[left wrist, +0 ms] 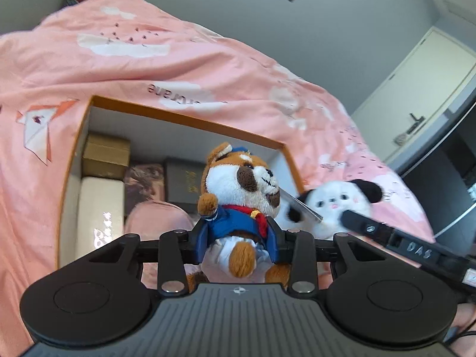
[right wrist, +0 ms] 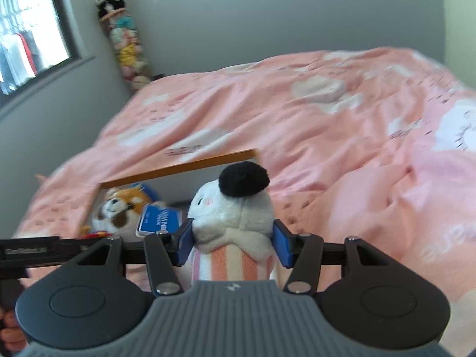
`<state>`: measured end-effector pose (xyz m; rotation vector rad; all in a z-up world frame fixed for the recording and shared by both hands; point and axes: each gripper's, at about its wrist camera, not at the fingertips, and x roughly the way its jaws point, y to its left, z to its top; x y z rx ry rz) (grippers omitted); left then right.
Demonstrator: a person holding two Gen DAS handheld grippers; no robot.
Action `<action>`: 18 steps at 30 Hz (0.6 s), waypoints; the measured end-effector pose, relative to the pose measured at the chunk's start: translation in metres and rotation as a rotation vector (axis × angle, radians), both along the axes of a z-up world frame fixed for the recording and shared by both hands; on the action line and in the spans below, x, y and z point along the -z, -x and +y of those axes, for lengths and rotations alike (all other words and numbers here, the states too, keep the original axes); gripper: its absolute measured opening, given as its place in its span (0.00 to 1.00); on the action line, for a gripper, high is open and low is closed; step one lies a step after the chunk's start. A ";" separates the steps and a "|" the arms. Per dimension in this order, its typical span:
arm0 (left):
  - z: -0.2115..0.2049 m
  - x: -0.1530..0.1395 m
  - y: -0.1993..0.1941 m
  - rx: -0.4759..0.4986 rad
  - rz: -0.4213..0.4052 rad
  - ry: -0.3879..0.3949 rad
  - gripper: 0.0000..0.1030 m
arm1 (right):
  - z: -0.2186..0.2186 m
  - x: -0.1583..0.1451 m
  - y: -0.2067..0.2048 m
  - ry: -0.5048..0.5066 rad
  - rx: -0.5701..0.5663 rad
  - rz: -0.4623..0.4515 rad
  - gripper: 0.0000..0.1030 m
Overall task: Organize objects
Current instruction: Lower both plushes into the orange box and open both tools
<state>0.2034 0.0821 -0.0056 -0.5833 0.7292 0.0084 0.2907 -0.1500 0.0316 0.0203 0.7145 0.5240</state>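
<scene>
**Desk:** What runs left to right in the left wrist view?

**Photographer:** An orange-rimmed box [left wrist: 98,100] sits open on a bed's pink quilt [left wrist: 148,65]. Already inside, from the left: a cream case [left wrist: 101,205], a brown carton [left wrist: 105,156] behind it, a picture-covered item [left wrist: 145,184] and a dark box [left wrist: 184,178], with a pink rounded thing [left wrist: 157,220] in front. At centre, the left gripper [left wrist: 238,238] clamps a brown-and-white plush dog [left wrist: 241,190] in a blue sailor outfit by its body, the blue pads pressed into the fabric. The dog hangs in front of the box opening. To its right is a white plush with black ears [left wrist: 339,202].

**Desk:** And the other hand?

**Photographer:** In the right wrist view, the right gripper [right wrist: 232,244] holds that white plush [right wrist: 235,208], a striped cloth [right wrist: 232,264] around its lower part. The left pad presses into it; the right pad appears to touch the other side. It is raised near the box's right end, just beside the dog.

**Desk:** Progress?

**Photographer:** Well along, I'd judge. Several items are packed, and both toys are picked up but neither is set down inside yet. Placing and releasing them remains. Nothing else loose shows on the quilt, though much of the bed is out of frame.
</scene>
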 end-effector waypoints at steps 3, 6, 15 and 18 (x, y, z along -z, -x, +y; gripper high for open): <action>0.001 0.003 -0.002 0.013 0.003 0.025 0.42 | -0.007 0.004 -0.008 -0.002 0.040 -0.001 0.55; -0.004 0.002 -0.006 0.020 0.003 0.012 0.42 | -0.008 0.007 -0.013 -0.030 0.018 0.030 0.55; -0.024 0.029 -0.024 0.019 0.075 0.050 0.42 | 0.025 0.023 -0.014 0.086 -0.067 -0.005 0.55; -0.026 0.039 -0.027 0.010 0.103 0.071 0.42 | 0.034 0.028 -0.016 0.127 -0.068 -0.007 0.55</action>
